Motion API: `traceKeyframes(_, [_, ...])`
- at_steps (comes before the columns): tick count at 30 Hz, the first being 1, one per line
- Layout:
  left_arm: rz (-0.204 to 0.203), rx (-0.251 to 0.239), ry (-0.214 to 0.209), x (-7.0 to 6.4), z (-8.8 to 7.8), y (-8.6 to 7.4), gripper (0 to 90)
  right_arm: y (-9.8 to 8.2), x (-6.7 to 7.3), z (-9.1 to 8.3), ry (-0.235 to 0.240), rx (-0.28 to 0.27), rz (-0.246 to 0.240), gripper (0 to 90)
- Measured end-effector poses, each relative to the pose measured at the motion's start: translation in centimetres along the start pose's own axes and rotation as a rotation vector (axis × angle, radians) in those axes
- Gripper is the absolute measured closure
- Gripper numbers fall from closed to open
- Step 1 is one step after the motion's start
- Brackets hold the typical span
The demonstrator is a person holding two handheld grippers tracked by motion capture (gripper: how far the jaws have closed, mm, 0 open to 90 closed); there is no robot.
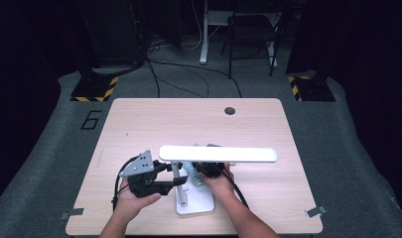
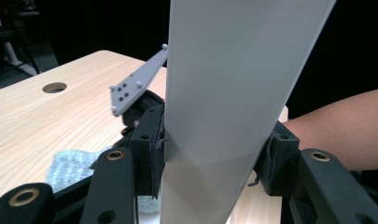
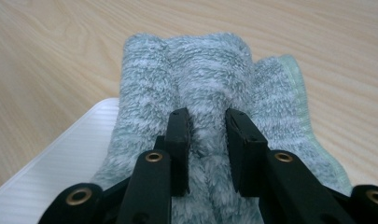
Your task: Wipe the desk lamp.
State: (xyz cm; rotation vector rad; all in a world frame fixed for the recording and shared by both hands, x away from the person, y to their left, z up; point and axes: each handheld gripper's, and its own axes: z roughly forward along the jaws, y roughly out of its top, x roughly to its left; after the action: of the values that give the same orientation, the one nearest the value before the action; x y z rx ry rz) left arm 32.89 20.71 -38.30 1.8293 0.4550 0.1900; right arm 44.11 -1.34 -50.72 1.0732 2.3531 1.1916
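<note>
My L gripper (image 2: 210,163) clamps the lamp (image 2: 233,93) post; R gripper (image 3: 207,140) pinches a cloth (image 3: 210,70) fold on the lamp base (image 3: 60,158).

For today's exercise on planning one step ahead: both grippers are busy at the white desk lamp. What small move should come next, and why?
Probably sweep the fluffy grey-green cloth across the lamp's white flat base. The right gripper already pinches the cloth, which lies partly over that base, while the left gripper clamps the lamp's long white light bar, steadying it.
</note>
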Motion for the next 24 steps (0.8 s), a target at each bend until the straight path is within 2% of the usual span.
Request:
traceKeyframes(4, [0.003,0.001,-0.001,0.0,0.0,0.0,51.2,0.9,-0.2,0.6,-0.007,0.003,-0.033,71.3])
traceKeyframes(5, [0.004,0.001,-0.001,0.0,0.0,0.0,51.2,1.1,-0.1,0.8,-0.006,0.002,-0.019,71.3])
traceKeyframes(9, [0.008,0.0,-0.001,0.0,0.0,0.0,51.3,2.1,-0.1,1.5,-0.013,0.008,-0.036,71.2])
traceKeyframes(10, [0.008,0.0,-0.001,0.0,0.0,0.0,51.3,2.3,-0.3,1.7,-0.016,-0.008,-0.049,71.1])
traceKeyframes(11, [0.01,-0.001,0.002,0.0,0.0,0.0,51.4,2.5,-0.2,1.8,-0.021,-0.002,-0.041,70.4])
traceKeyframes(13, [0.012,-0.002,0.003,0.0,0.0,0.0,51.3,2.7,-0.3,2.3,-0.011,0.001,-0.059,62.0])
traceKeyframes(14, [0.003,-0.003,0.004,0.0,-0.1,-0.1,51.2,2.7,-0.1,2.6,-0.013,0.031,-0.037,56.9])
traceKeyframes(16, [0.001,-0.004,-0.003,0.1,-0.1,-0.1,50.9,2.6,0.2,3.0,-0.031,0.068,-0.051,54.1])
traceKeyframes(17, [0.001,-0.006,-0.005,0.1,-0.1,-0.1,50.8,2.5,0.4,3.0,-0.047,0.064,-0.027,52.5])
traceKeyframes(18, [0.002,-0.004,-0.005,0.1,-0.1,-0.1,50.7,2.5,0.4,3.1,-0.056,0.039,-0.035,52.4])
traceKeyframes(19, [0.0,-0.004,-0.008,0.1,-0.1,-0.1,50.6,2.5,0.2,3.1,-0.046,0.044,-0.051,55.6])
traceKeyframes(22, [0.003,-0.003,-0.006,0.2,0.1,-0.1,50.3,2.4,0.2,3.4,-0.023,0.07,-0.045,63.8])
traceKeyframes(24, [0.008,0.002,-0.001,0.1,0.1,-0.1,50.7,2.4,0.2,3.6,-0.015,0.055,-0.035,66.9])
